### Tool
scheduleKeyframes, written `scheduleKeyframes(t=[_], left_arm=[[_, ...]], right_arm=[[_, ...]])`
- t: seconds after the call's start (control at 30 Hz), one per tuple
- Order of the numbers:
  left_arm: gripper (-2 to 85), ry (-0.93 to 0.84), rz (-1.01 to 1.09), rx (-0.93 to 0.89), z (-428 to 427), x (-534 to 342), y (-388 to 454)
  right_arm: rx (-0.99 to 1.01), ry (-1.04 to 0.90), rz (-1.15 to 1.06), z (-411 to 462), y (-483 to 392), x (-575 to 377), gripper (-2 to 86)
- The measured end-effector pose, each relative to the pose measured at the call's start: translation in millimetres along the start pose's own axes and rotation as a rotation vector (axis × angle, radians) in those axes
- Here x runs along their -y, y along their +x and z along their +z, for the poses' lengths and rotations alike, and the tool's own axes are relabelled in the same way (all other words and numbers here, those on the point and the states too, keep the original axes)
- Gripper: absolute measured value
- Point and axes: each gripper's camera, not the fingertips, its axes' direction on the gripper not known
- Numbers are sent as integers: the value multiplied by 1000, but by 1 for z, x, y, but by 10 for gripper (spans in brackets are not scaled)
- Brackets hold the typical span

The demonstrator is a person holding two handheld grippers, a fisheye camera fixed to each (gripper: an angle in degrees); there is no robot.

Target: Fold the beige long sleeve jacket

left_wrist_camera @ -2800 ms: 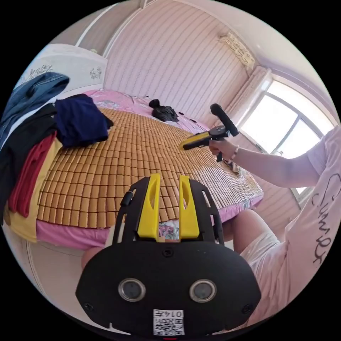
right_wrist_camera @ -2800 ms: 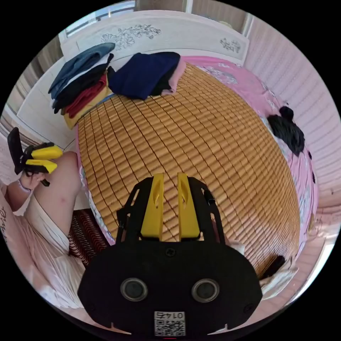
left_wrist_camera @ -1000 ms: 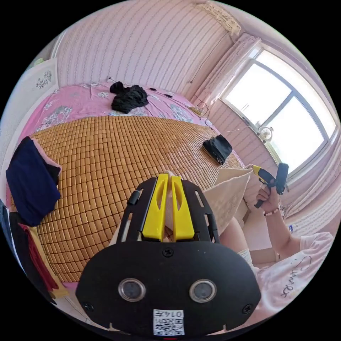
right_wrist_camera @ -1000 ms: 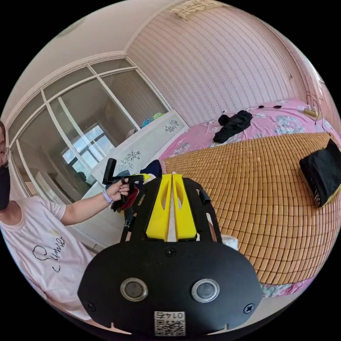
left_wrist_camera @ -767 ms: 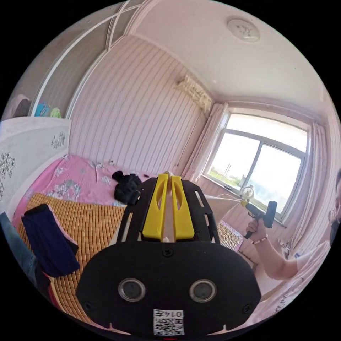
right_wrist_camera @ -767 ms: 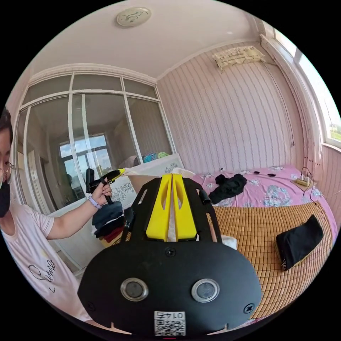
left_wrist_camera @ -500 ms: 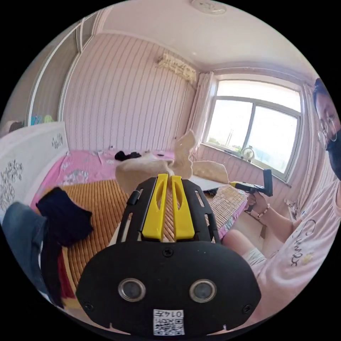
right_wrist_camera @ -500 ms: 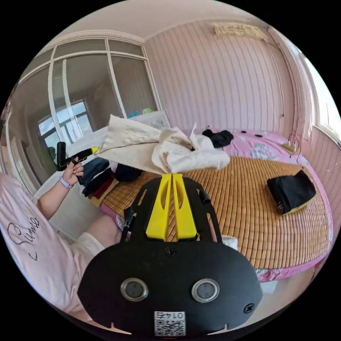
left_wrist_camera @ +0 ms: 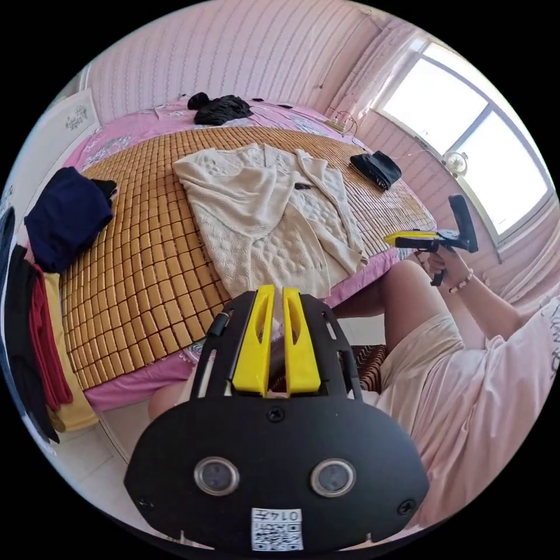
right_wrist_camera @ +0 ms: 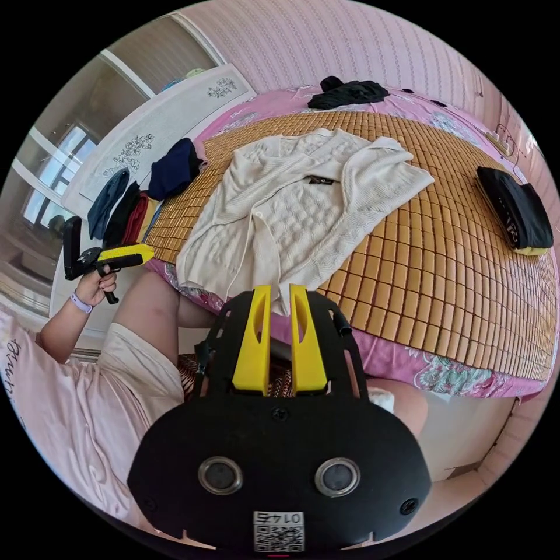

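Note:
The beige long sleeve jacket (left_wrist_camera: 274, 216) lies spread open on the bamboo mat (left_wrist_camera: 140, 256), front side up, its hem near the bed's edge. In the right gripper view the jacket (right_wrist_camera: 303, 204) shows its sleeves folded in over the body. My left gripper (left_wrist_camera: 278, 290) hovers just short of the hem, jaws a little apart with nothing between them. My right gripper (right_wrist_camera: 279, 289) is open, also off the bed edge below the hem. Each gripper shows in the other view, hand-held: the right gripper (left_wrist_camera: 389, 238) and the left gripper (right_wrist_camera: 149, 251).
A navy folded garment (left_wrist_camera: 67, 216) and a stack of clothes (left_wrist_camera: 29, 326) sit at the mat's left end by the headboard (right_wrist_camera: 163, 122). A black folded item (right_wrist_camera: 516, 213) lies at the other end, a black heap (right_wrist_camera: 350, 90) on the pink sheet. The person's legs are against the bed edge.
The jacket, held up in the air by both grippers half a second ago, now lies flat on the mat. Both grippers have let go and drawn back past the bed edge.

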Motion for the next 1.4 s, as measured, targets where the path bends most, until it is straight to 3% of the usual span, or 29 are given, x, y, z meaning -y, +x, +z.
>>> scheduleKeyframes(t=[0.17, 0.27, 0.33, 0.43, 0.6, 0.77, 0.87, 1.07, 1.17, 1.4], left_arm=[[81, -67, 199, -14, 61, 29, 53], [74, -209, 239, -3, 109, 40, 70], [21, -151, 252, 120, 112, 39, 72], [-3, -159, 208, 38, 107, 38, 59], [-9, 5, 108, -67, 64, 24, 33], [-8, 132, 79, -80, 24, 20, 16], [-2, 148, 143, -87, 18, 24, 18], [55, -59, 369, -101, 59, 28, 51], [57, -88, 422, -87, 60, 25, 50], [57, 44, 283, 17, 53, 88, -11]], right_arm=[[-66, -70, -99, 52, -26, 37, 82], [-139, -151, -80, 77, -21, 51, 78], [-141, -129, -78, 74, -20, 55, 76], [-105, -6, -132, 57, -23, 57, 92], [-145, -121, -120, 85, -12, 72, 47], [77, -47, -234, 66, -27, 78, 8], [205, -97, -291, 76, -37, 83, 16], [252, -168, -317, 77, -36, 85, 57], [205, -161, -257, 63, -15, 87, 61], [-67, 43, -72, 25, 51, 141, 71]])
